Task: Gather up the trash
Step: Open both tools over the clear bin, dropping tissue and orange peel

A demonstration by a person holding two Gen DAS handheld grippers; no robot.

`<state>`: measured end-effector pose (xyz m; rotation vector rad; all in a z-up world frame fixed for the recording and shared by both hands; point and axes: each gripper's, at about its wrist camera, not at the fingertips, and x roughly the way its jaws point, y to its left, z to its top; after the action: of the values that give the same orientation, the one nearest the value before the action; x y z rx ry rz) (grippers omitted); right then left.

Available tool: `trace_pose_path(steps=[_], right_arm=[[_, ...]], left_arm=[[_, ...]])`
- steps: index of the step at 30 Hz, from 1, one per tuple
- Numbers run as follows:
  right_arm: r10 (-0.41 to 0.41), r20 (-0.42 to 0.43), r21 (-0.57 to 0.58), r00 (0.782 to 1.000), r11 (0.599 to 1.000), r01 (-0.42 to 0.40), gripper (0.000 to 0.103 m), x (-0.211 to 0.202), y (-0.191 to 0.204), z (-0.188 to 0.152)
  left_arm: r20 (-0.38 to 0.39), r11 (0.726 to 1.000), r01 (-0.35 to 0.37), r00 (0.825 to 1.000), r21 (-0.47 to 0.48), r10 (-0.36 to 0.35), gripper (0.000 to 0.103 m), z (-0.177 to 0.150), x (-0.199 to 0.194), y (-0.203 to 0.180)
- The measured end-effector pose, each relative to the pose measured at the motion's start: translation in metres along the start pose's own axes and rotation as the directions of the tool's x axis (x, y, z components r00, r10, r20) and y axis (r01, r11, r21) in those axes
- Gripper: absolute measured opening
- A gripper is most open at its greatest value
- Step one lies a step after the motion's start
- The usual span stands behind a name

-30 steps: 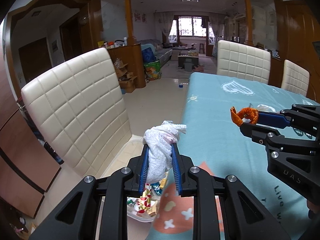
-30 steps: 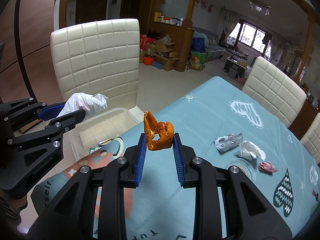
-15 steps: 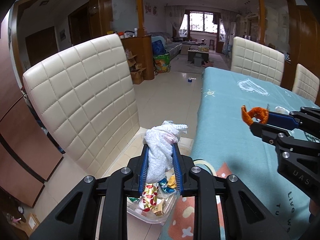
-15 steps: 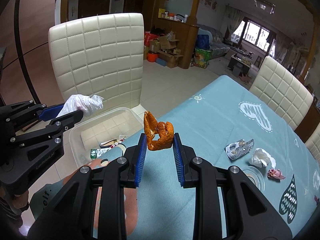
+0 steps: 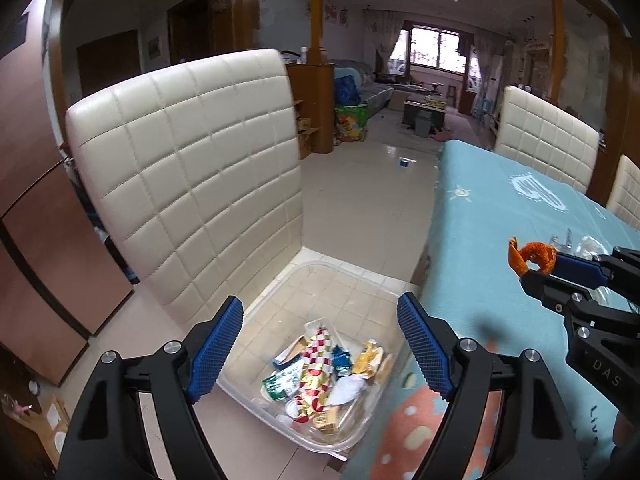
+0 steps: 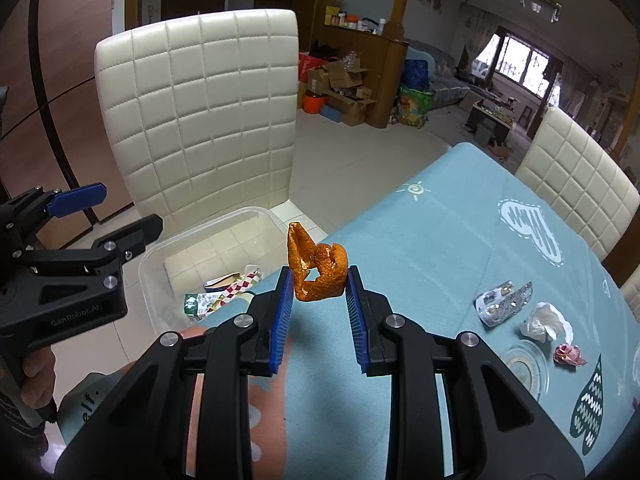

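Note:
My left gripper (image 5: 320, 308) hangs above a clear plastic bin (image 5: 352, 274) on the chair seat. Its jaws are opening and nothing is between them. In the bin, a white crumpled tissue (image 5: 346, 392) lies among coloured wrappers. My right gripper (image 6: 319, 280) is shut on a curled orange peel (image 6: 320, 264), held over the table corner beside the bin (image 6: 256, 210). That peel (image 5: 534, 256) also shows at the right of the left wrist view. The left gripper (image 6: 124, 210) appears at the left of the right wrist view, held by a hand (image 6: 36, 376).
A cream quilted chair (image 5: 192, 184) backs the bin. On the teal tablecloth (image 6: 440, 240) to the right lie a foil blister pack (image 6: 504, 302), a white tissue (image 6: 544, 320) and a pink wrapper (image 6: 568, 354). More chairs stand along the far side.
The left jaws have sprung apart and the white tissue has dropped from them into the bin. Both grippers have moved closer to the bin. The right still grips the peel.

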<state>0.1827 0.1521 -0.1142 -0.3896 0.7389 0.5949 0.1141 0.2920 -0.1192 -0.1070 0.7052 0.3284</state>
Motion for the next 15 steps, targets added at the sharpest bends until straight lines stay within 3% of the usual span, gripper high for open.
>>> trace_pose_path(steps=[12, 14, 15], right_arm=[[0.055, -0.011, -0.051, 0.998, 0.997, -0.056, 0.031, 0.010, 0.030, 0.014], [0.045, -0.010, -0.037, 0.999, 0.998, -0.045, 0.054, 0.010, 0.030, 0.016], [0.041, 0.011, -0.029, 0.999, 0.999, -0.040, 0.072, 0.007, 0.029, 0.017]], left_arm=[[0.001, 0.996, -0.064, 0.998, -0.070, 0.064, 0.078, -0.004, -0.002, 0.041], [0.003, 0.995, -0.064, 0.998, -0.078, 0.064, 0.078, -0.005, -0.005, 0.044], [0.005, 0.995, -0.063, 0.998, -0.081, 0.063, 0.078, -0.005, -0.007, 0.045]])
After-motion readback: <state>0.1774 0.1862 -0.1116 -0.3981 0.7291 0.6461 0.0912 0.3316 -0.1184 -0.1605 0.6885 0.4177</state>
